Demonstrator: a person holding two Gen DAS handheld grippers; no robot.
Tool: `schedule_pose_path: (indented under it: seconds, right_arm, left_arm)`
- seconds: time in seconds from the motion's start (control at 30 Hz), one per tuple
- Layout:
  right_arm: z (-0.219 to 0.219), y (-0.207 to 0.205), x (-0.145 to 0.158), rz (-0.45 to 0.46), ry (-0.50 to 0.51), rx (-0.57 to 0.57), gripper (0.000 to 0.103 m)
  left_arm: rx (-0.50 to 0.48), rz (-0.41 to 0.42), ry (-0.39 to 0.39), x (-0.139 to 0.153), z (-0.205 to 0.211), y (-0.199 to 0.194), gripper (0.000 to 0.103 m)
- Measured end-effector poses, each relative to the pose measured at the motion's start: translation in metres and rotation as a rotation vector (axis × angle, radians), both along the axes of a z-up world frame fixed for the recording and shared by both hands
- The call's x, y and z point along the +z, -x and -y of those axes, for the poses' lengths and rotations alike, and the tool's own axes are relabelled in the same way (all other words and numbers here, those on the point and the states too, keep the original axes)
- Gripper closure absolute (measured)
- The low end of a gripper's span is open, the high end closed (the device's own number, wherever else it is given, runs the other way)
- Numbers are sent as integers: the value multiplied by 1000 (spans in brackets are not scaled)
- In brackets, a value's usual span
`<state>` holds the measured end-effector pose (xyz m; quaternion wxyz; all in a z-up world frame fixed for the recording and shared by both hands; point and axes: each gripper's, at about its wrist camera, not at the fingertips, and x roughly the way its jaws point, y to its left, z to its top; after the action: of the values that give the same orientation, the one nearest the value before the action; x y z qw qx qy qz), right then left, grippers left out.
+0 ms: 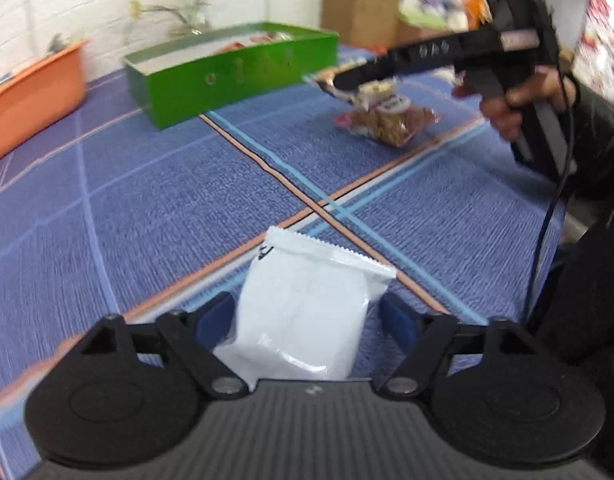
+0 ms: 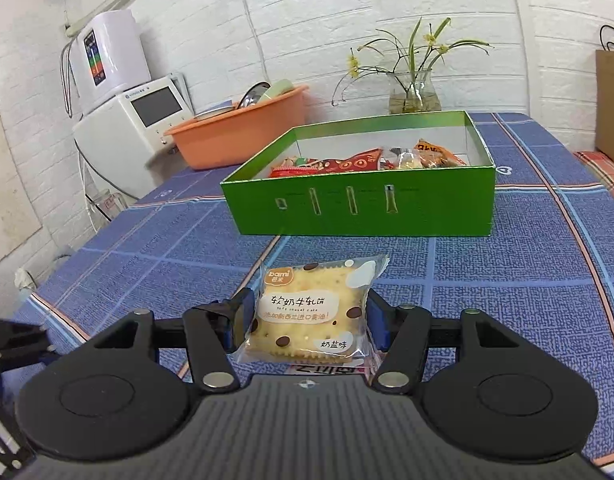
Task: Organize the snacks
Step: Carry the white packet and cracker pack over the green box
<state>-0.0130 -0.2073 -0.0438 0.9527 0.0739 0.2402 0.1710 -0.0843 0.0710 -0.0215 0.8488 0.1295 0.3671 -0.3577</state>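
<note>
Left wrist view: the left gripper point(image 1: 307, 314) points down at a blue checked tablecloth point(image 1: 147, 208). A white snack packet point(image 1: 303, 312) sits between its blue pads. The pad at 9 o'clock seems to touch the packet's edge; a sliver of cloth shows before the pad at 3 o'clock. So the jaws stand open around it, not clamped. This looks like the start of a pickup: the next move calls for closing evenly on the soft packet, then lifting. At 11 o'clock lies the green box point(image 1: 235, 72), the likely goal. At 1 o'clock a person's hand point(image 1: 523, 96) holds the right gripper point(image 1: 341, 80), which carries a packet above a brown snack bag point(image 1: 387, 120) lying on the cloth. An orange basin point(image 1: 31, 92) is at 9 o'clock. The picture is blurred.

Right wrist view: the right gripper point(image 2: 307, 320) is clamped on a cracker packet point(image 2: 307, 312), both pads pressing its sides, held above the tablecloth point(image 2: 507, 280). Straight ahead at 12 o'clock the green box point(image 2: 359, 208) stands open, already holding several red and orange snack packs. The judged next step is carrying the packet forward over the near wall and letting go inside. Beyond are a glass vase point(image 2: 415, 92) with yellow flowers, the orange basin point(image 2: 243, 136) at 11 o'clock, a white appliance point(image 2: 135, 116) at 10 o'clock, and a white brick wall point(image 2: 307, 20).
</note>
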Motion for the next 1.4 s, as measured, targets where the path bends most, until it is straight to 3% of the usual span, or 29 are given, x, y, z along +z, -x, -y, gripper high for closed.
schedule_pose_path:
  seconds: [0.03,0.07,0.17,0.37,0.6,0.67,0.87,1.07,1.23,1.4]
  right_arm:
    - [0,0,-1,-1,11,2,7]
    - [-1,0,-1,2,20,6,7]
    - [-5,3,2,22,44,34,7]
    - [-13,-2,12,57,74,52,7]
    - [-12,-15,25,100,79,2,7]
    - [-10,-18,31,115,65,0,7]
    - [10,-33,60,220,-21,-54,7]
    - [29,-61,87,326,-94,-147,7]
    - [26,-93,78,347,-60,-162,7]
    - [35,-120,62,324,-120,-242,7]
  left_arm:
    - [18,-7,31,0,-2,5,44]
    - [50,-25,64,0,-4,8,46]
    - [192,-140,199,8,-14,10,47]
    - [369,-249,339,8,-12,-14,47]
    - [459,-51,426,43,-5,-63,47]
    - [485,39,416,58,1,-78,47]
    - [531,298,276,97,40,-120,47]
    - [531,451,203,114,87,-165,46]
    - [558,491,143,101,119,-206,46]
    - [628,462,178,87,132,-239,45]
